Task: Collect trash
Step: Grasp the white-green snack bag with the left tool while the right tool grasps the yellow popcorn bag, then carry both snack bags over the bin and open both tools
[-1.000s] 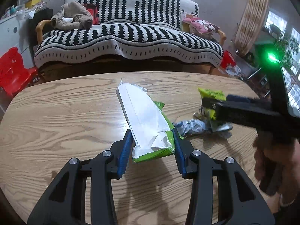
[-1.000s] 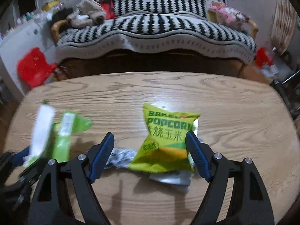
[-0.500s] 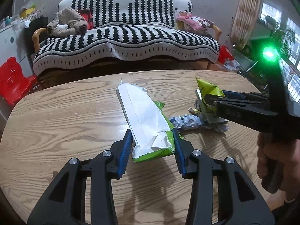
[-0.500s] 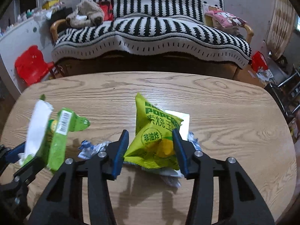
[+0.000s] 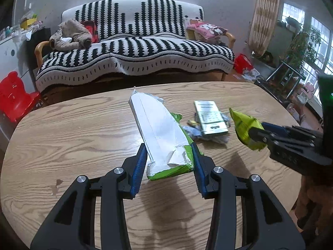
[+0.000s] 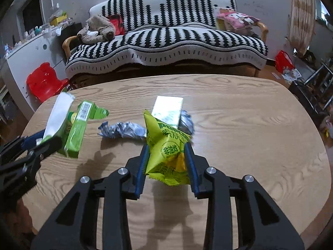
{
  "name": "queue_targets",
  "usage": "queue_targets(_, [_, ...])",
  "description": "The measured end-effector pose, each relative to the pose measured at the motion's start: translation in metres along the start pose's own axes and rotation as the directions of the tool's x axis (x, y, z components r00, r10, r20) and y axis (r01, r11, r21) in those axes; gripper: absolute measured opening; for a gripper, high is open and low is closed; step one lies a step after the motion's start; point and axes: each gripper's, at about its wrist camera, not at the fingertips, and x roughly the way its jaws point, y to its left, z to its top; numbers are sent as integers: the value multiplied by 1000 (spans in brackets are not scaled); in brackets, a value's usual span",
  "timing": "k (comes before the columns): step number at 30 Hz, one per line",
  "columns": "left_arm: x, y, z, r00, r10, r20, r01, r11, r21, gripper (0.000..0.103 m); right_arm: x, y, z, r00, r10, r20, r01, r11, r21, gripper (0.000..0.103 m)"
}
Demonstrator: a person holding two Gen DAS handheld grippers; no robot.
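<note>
My left gripper (image 5: pixel 169 152) is shut on a long green and silver snack wrapper (image 5: pixel 160 133) and holds it above the wooden table (image 5: pixel 72 129); the wrapper also shows in the right wrist view (image 6: pixel 68 123). My right gripper (image 6: pixel 167 152) is shut on a yellow-green popcorn bag (image 6: pixel 166 148) and holds it lifted off the table; the bag shows at the right of the left wrist view (image 5: pixel 247 129). A crumpled blue-grey wrapper (image 6: pixel 122 131) and a flat silver-green packet (image 6: pixel 168 108) lie on the table ahead.
A black-and-white striped sofa (image 5: pixel 135 58) stands behind the table with a plush toy (image 5: pixel 70 35) and pink cushion (image 5: pixel 206 29). A red child's chair (image 5: pixel 14 95) is at the left. Metal racks and plants (image 5: pixel 297 62) stand at the right.
My right gripper closed on the popcorn bag and lifted it, uncovering the flat silver-green packet beneath. My left gripper kept its hold on the long wrapper.
</note>
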Motion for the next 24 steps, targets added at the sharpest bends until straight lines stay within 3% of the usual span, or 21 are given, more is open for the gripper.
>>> queue_targets(1, [-1, -4, 0, 1000, -7, 1, 7, 1000, 3, 41, -7, -5, -4, 1000, -2, 5, 2, 1000, 8, 27])
queue_targets(10, [-5, -63, 4, 995, -100, 3, 99, 993, 60, 41, -49, -58, -38, 1000, -2, -1, 2, 995, 95, 19])
queue_targets(24, [8, -197, -6, 966, -252, -62, 259, 940, 222, 41, -80, -166, -91, 998, -47, -45, 57, 965, 256, 14])
